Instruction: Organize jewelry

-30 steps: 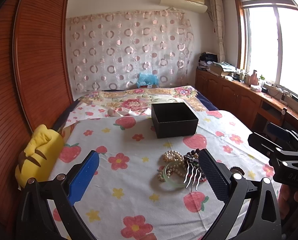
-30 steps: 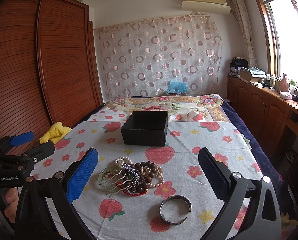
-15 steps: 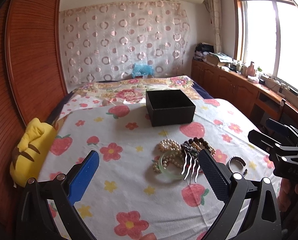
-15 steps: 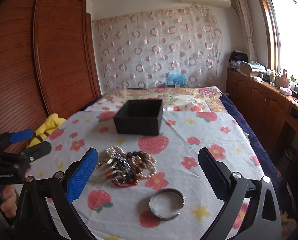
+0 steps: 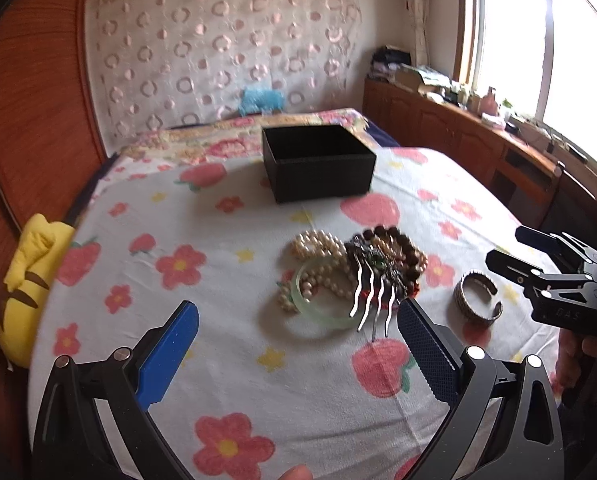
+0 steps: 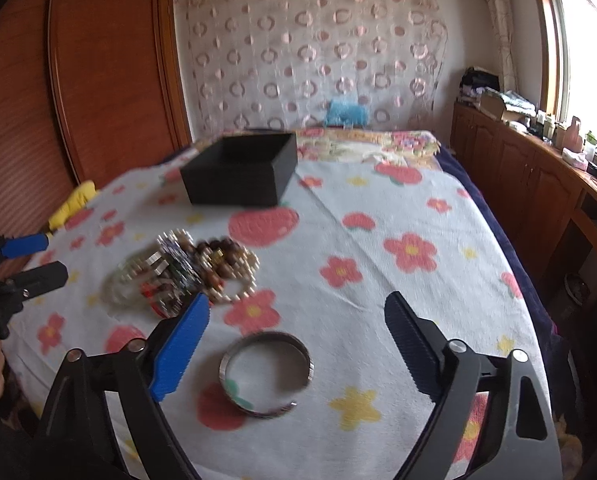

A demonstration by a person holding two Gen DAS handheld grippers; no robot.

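Observation:
A pile of jewelry lies on the flowered bedspread: a pearl necklace [image 5: 318, 246], a green jade bangle [image 5: 318, 312], a silver hair comb [image 5: 372, 296] and dark wooden beads [image 5: 404, 248]. The pile also shows, blurred, in the right wrist view [image 6: 186, 272]. A silver cuff bracelet [image 5: 478, 296] lies apart to its right, and between my right fingers in the right wrist view [image 6: 266, 372]. An open black box [image 5: 318, 160] stands farther back [image 6: 238, 172]. My left gripper [image 5: 298, 344] is open and empty just before the pile. My right gripper [image 6: 298, 340] is open and empty over the cuff.
A yellow plush toy [image 5: 30, 280] lies at the bed's left edge by the wooden wardrobe [image 5: 26, 100]. A wooden cabinet [image 6: 538, 184] with clutter runs under the window on the right. A blue object [image 5: 260, 100] sits by the curtain behind the bed.
Both grippers have moved forward and down toward the bed. The jewelry pile and the cuff now sit closer. The right view has swung right so the cuff lies between its fingers.

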